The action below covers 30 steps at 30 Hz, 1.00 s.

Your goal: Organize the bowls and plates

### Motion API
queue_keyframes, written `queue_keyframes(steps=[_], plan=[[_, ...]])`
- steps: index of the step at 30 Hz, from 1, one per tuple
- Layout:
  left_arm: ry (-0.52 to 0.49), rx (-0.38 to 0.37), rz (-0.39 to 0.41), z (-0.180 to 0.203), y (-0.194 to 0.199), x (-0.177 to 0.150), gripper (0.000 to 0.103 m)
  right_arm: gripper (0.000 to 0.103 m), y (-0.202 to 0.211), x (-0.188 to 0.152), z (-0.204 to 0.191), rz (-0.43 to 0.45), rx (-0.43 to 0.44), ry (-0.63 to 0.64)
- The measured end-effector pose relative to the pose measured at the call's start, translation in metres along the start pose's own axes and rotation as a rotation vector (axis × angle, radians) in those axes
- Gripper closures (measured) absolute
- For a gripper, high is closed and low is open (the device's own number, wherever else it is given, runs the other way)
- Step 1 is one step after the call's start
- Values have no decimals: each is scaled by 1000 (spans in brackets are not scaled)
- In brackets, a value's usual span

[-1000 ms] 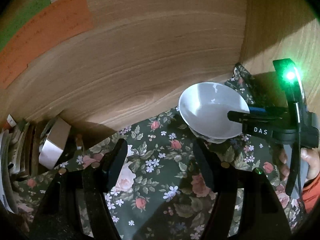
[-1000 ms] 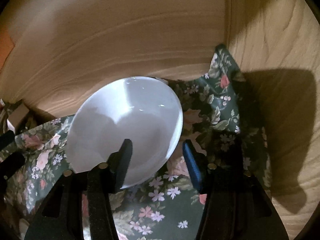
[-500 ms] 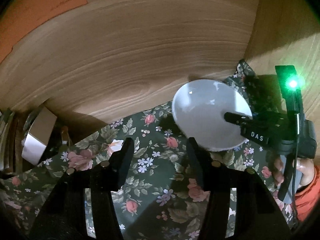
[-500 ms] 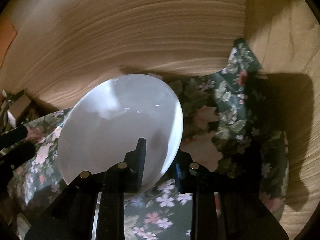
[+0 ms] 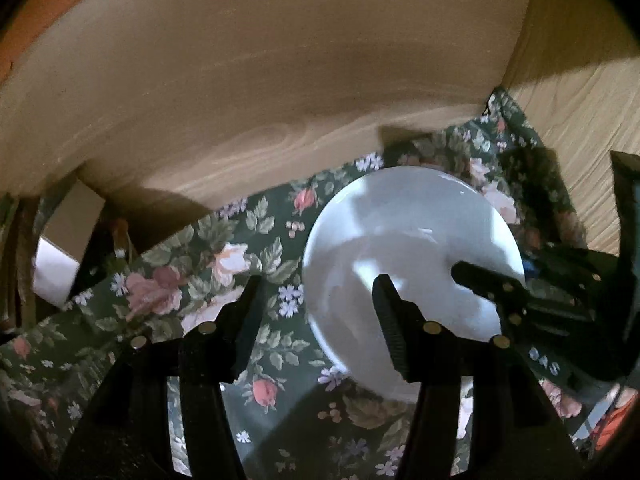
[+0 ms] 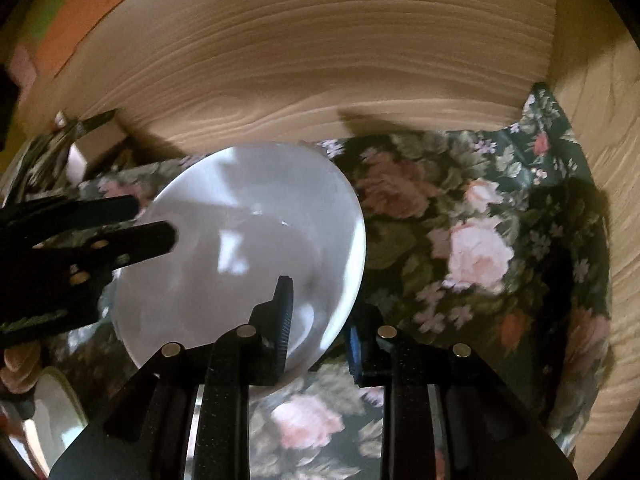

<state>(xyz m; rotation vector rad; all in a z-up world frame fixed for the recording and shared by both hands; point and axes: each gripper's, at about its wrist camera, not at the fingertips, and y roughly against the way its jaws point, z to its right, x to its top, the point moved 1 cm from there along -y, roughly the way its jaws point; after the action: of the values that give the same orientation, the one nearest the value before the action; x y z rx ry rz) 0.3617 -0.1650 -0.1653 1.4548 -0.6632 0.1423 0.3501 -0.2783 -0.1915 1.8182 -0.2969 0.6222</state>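
On the floral-clothed surface (image 6: 480, 208), against the wood-grain wall (image 6: 320, 60), I see the white bowl (image 6: 248, 248) tilted. My right gripper (image 6: 318, 320) has its fingers closed narrowly on the bowl's near rim, one inside, one outside. My left gripper (image 5: 316, 312) is spread wide, holding nothing, its right finger (image 5: 390, 320) overlapping the bowl.

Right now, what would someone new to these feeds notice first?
The white bowl, tilted above the dark floral cloth, with the right tongs clamped on its near rim. Next, the left tongs, open, one finger in front of the bowl. Behind everything stands a wooden wall, meeting a side panel at the right.
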Motion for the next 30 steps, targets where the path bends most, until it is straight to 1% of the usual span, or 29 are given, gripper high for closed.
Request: queue_keyframes(steps=[1,3,6,7,8,9,11,13,14,17,20,24,27,30], plan=[[7,-3,-11,-1,-2,-1,48,82,-1,-2,-4,0,0,4],[19,-12,-27,-3,-4,-2,48,82,-2,-2,0,-2,1,8],[20,-3,-37,-4,-6,-2,49,81,-3,-2,0,-8,12,-6],[19,-4,-41,-3,-7,-3,50,81,-4,2,6,-12,23,-13],[20,-9,-50,-4,-8,-3,54,81,6,-5,3,-15,29,-20],[20,-16,-60,-4,-9,-3,61,81,6,-3,7,-16,34,-26],[19,-33,-83,-1,-15,-2,66,80,8,-2,9,-18,39,-32],[17,-37,-87,0,-16,-3,69,80,14,0,16,-18,38,-33],[14,-35,-87,1,-16,-4,74,80,14,0,15,-17,35,-34],[10,-29,-82,1,-16,-4,75,80,12,0,14,-10,35,-43],[24,-24,-86,-2,-16,-4,82,82,9,1,9,0,22,-38],[32,-11,-96,-4,-16,-5,84,83,9,3,4,14,17,-41],[6,16,-89,-1,-15,-6,84,83,14,2,4,18,23,-55],[-7,18,-83,3,-10,-7,85,83,18,0,5,22,27,-71]])
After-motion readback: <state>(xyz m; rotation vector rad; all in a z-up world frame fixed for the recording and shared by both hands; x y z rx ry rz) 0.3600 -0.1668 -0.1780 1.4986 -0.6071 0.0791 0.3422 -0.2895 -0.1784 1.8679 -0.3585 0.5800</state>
